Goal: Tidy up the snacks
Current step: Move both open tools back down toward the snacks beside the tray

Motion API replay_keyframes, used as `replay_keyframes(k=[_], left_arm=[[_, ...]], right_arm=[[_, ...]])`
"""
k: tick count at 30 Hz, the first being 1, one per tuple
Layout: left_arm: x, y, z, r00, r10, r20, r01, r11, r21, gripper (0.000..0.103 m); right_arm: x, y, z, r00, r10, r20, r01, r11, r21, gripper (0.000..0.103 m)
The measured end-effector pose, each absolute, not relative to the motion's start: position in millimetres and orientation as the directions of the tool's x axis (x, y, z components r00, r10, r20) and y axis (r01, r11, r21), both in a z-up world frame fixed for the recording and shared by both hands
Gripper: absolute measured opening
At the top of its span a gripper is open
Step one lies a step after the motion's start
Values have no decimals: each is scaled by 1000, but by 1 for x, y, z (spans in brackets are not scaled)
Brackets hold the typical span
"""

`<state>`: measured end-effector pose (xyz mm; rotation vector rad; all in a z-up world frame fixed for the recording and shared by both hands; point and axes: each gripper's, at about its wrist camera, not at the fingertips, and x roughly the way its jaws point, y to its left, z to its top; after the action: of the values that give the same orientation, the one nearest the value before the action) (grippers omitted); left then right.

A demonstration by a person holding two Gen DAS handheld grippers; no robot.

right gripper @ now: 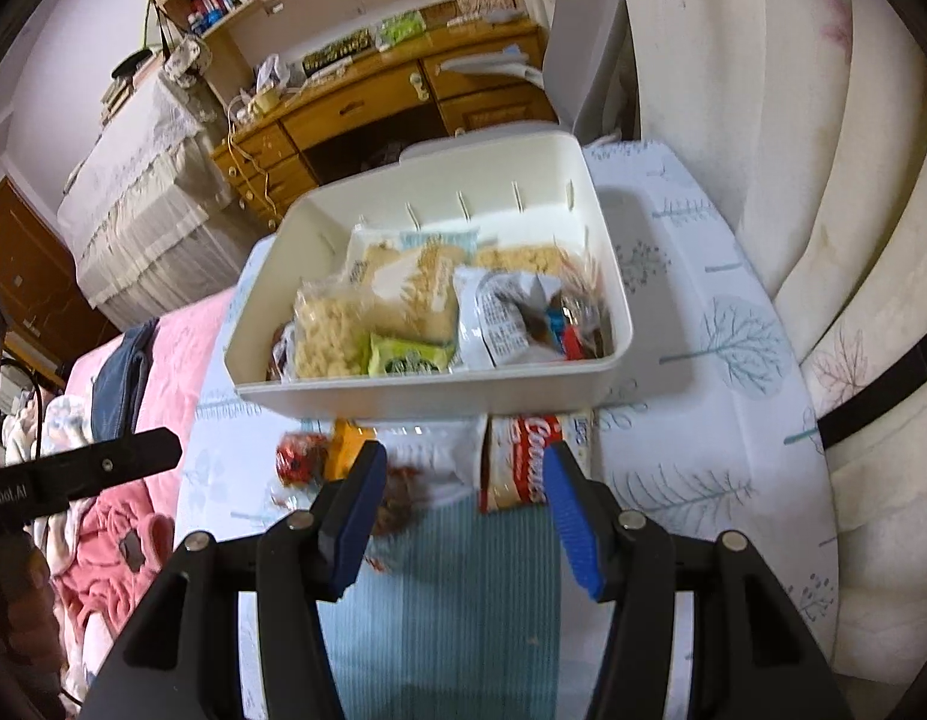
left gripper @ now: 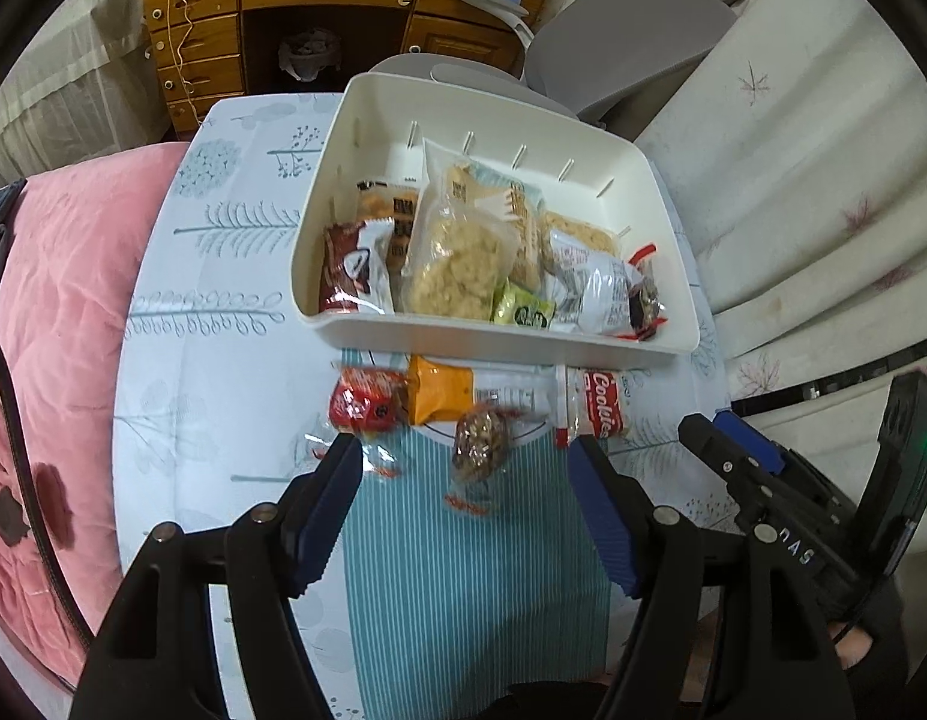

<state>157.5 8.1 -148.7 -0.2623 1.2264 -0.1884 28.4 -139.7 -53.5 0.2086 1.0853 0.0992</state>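
A white bin on the table holds several wrapped snacks. In front of it lie a red packet, an orange packet, a clear-wrapped nut bar and a Cookies pack. My left gripper is open and empty, its fingers either side of the nut bar, just short of it. My right gripper is open and empty, in front of the loose snacks; it also shows at the right of the left wrist view.
The table wears a white tree-print cloth with a teal striped panel. A pink bedspread lies to the left, pale cushions to the right, a grey chair and wooden desk behind.
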Motion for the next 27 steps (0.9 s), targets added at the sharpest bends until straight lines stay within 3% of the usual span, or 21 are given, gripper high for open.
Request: replay_keyframes(k=[8,10,12,27], left_arm=[[143,-15,-177,345,-246,-906,-15,963,-267,73],[141,-20,-188,338,-233,-912,-33,965,-259,74],[141,-25,-199,328,-217,-919,-51,968,-247,74],[155,-55,-264,327,-86,-941,-148,979,-141,75]], right_arm=[[28,-154,-76,371,204,-906,-8,976,217,56],[28,-158,-82,351,211,-913,-14,975,220,66],[29,-162,-88,333,226,-915,-17,972,234,68],[49,-168,-143,205,230,-951,-62,973,222,70]])
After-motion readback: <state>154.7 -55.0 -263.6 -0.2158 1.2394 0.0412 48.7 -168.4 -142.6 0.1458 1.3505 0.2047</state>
